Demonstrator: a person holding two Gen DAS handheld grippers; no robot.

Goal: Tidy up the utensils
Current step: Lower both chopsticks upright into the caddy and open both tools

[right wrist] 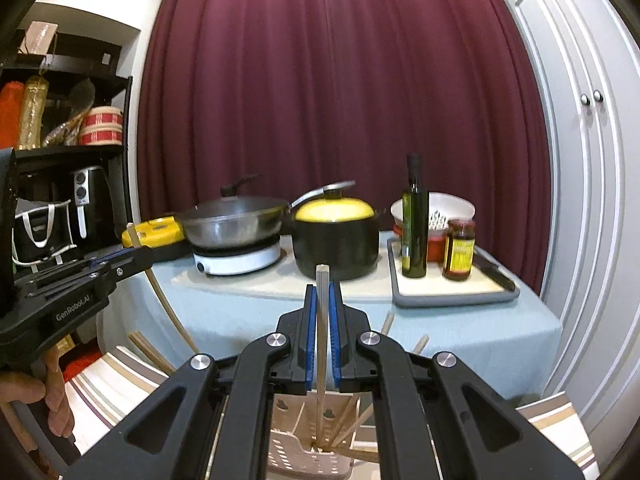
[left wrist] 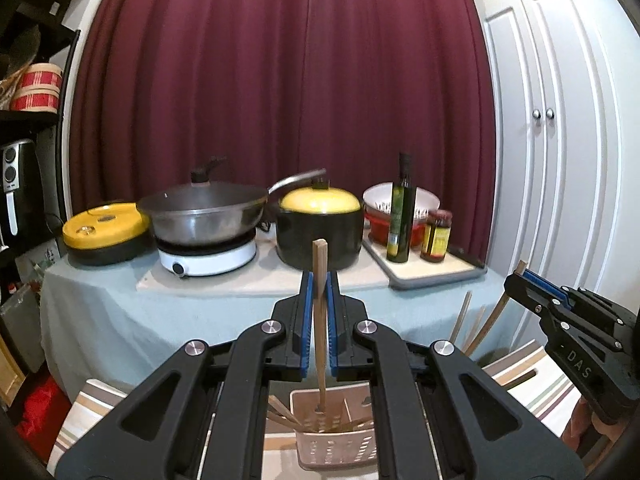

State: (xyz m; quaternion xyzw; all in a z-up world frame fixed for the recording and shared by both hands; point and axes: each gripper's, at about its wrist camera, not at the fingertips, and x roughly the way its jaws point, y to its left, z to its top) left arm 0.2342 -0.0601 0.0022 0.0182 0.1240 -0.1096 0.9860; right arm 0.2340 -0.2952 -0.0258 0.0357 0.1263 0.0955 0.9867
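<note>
In the left wrist view my left gripper (left wrist: 319, 280) is shut on a brown wooden chopstick (left wrist: 320, 254). The stick stands upright, its lower end inside a pale perforated utensil holder (left wrist: 336, 450) that has several chopsticks leaning in it. At the right edge my right gripper (left wrist: 516, 280) is shut on another chopstick (left wrist: 521, 267). In the right wrist view the right gripper (right wrist: 323, 292) clamps a paler chopstick (right wrist: 322, 276) upright, with its foot in the holder (right wrist: 308, 460). At the left a hand holds the left gripper (right wrist: 136, 256).
Behind stands a table with a light blue cloth (left wrist: 100, 320), carrying a wok (left wrist: 204, 216) on a white cooker, a black pot with a yellow lid (left wrist: 320, 232), and an oil bottle (left wrist: 401, 216) and jar (left wrist: 437, 242) on a tray. A striped cloth (right wrist: 120, 384) lies under the holder.
</note>
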